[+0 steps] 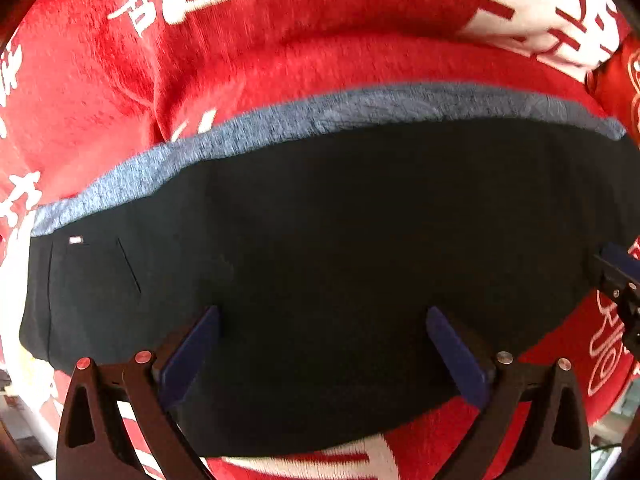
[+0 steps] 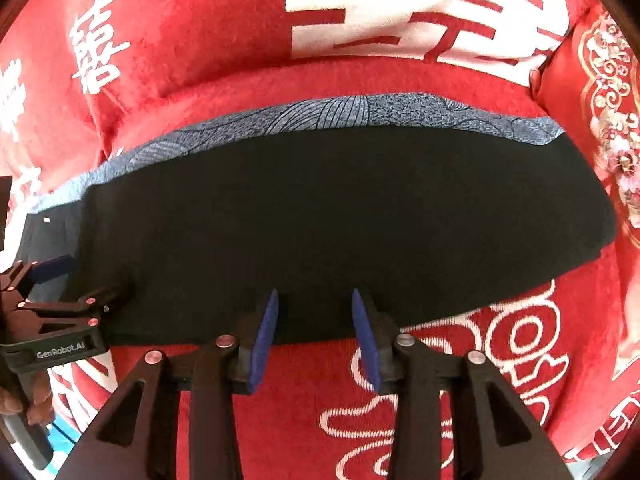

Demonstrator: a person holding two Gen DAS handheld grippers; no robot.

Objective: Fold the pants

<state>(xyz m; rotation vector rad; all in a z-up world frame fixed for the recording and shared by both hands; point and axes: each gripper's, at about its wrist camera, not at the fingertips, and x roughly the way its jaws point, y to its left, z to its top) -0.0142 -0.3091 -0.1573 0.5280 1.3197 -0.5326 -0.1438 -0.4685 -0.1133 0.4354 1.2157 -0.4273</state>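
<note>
Hovering with empty, parted jaws, the left gripper wide and the right gripper narrower, both line up along the near edge of the flat black pants with a grey-blue patterned strip, seemingly ready to pinch it for folding.

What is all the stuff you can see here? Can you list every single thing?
pants: one, black, lying flat across the middle of the blanket
grey cloth: one strip, blue-grey with a line pattern, showing along the far edge of the pants; whether it is part of them I cannot tell
tag: one, small and white, on the pants near their left end
blanket: one, red with white characters, under everything
pillow: one, red with a gold flower pattern, at the right edge
left gripper: one, black with blue pads, open over the pants
right gripper: one, black with blue pads, open at the pants' near edge
hand: one, holding the left gripper's handle
</note>
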